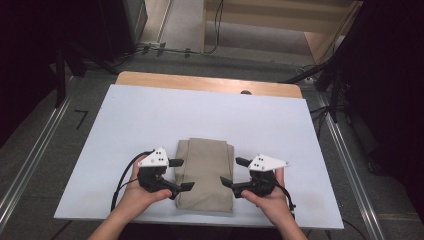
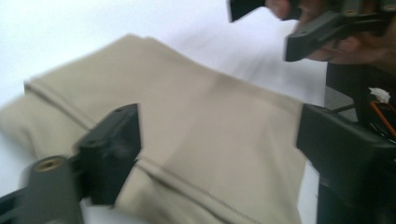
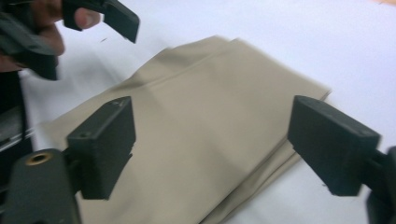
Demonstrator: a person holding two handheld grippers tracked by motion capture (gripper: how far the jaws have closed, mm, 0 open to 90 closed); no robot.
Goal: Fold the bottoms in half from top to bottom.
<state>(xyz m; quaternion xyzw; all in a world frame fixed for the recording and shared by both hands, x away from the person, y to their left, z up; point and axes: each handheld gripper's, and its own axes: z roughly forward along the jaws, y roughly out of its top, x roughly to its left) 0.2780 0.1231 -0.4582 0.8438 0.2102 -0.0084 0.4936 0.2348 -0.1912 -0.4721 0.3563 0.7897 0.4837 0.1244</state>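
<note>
Nearest the person, the left hand-held gripper (image 1: 178, 175) and the right hand-held gripper (image 1: 235, 172) hung just off either long side of the folded beige cloth (image 1: 206, 172), each with its jaws spread wide and nothing clamped between them; in both gripper views the cloth lay below the open jaws, not pinched. The cloth sat flat as a neat upright rectangle on the near middle of the bench (image 1: 150, 115), its near edge close to the bench's front edge. Judging from this, the fold looked finished or between folds, so the sensible way on would be to keep both jaws clear of the fabric when drawing off, so no edge snagged and lifted, or, for another fold, to take matching corners at the same level and carry them together. The white board covering the bench was bare around the cloth, with a strip of wood (image 1: 200, 82) showing along the far edge. Beyond lay grey floor (image 1: 190, 60), cables and dark stands.
</note>
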